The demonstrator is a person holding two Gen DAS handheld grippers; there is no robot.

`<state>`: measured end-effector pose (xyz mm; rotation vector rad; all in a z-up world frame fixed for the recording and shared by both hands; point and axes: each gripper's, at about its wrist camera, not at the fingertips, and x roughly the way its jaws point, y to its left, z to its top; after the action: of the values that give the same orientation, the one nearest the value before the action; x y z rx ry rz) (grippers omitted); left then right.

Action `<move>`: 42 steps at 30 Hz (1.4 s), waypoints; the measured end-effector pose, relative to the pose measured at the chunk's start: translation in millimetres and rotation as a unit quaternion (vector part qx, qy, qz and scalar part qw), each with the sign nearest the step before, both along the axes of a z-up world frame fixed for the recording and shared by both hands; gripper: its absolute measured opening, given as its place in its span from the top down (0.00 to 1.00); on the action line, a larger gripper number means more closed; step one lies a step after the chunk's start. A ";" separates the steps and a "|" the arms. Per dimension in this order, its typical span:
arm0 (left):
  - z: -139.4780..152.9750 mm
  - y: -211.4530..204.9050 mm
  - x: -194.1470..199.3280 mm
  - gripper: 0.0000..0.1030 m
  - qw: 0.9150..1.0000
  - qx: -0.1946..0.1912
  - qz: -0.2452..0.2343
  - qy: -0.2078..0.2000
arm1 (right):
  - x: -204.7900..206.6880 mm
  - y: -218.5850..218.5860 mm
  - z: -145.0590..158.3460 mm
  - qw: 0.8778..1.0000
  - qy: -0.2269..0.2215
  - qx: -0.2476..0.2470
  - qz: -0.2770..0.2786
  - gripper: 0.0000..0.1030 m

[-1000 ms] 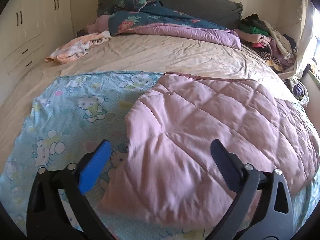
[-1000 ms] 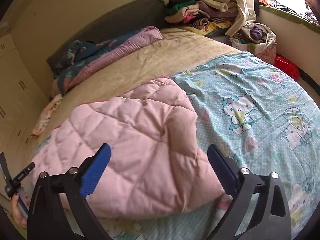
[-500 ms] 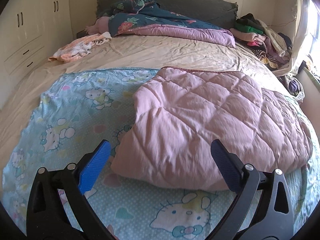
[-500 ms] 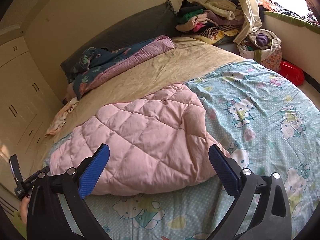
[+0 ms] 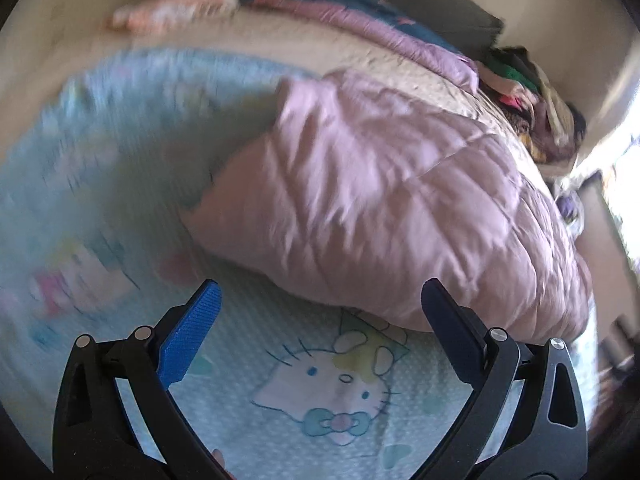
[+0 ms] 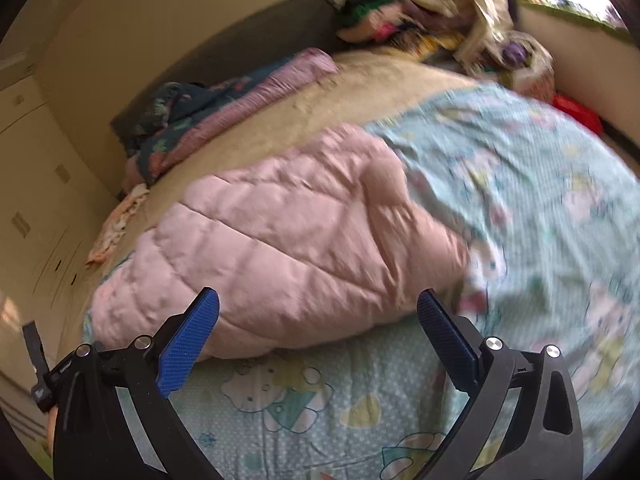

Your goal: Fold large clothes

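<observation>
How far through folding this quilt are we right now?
Done: one part of the quilt is turned over, pink quilted side up, lying on its blue cartoon print side. In hand: nothing; the left gripper and right gripper are both open above the near edge. Left: further folds, since much print side remains spread flat.

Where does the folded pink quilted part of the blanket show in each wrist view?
Left wrist: pink quilted fold fills centre and right, beyond the open left gripper.
Right wrist: pink quilted fold sits centre-left, beyond the open right gripper.
Shared landmark: the dark headboard.
</observation>
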<state>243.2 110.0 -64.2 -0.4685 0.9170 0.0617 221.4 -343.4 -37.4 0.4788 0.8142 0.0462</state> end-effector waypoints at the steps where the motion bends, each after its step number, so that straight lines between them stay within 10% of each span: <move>1: -5.0 2.4 2.5 0.09 1.000 -0.023 0.007 0.003 | 2.8 -2.2 -7.7 1.000 0.010 0.004 -0.009 0.04; 10: -41.9 21.6 30.0 0.08 0.979 -0.193 0.065 0.015 | 37.8 -24.0 -63.3 0.992 0.057 0.096 -0.061 0.04; 20: -60.4 14.2 57.6 0.08 0.965 -0.245 0.095 -0.024 | 64.7 -24.5 -81.6 0.988 0.036 0.129 -0.071 0.05; 31: -15.1 -12.4 63.0 0.61 0.988 -0.129 0.052 -0.065 | 64.1 -0.6 -42.3 0.998 -0.013 0.053 -0.010 0.67; 42: 59.9 -23.0 35.5 0.71 0.995 -0.032 0.002 -0.097 | 28.0 21.0 43.5 0.996 -0.071 -0.006 0.058 0.74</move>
<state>278.7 86.9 -4.3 -0.5262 0.7282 -0.0103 249.4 -322.5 6.1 0.4119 0.7025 0.1807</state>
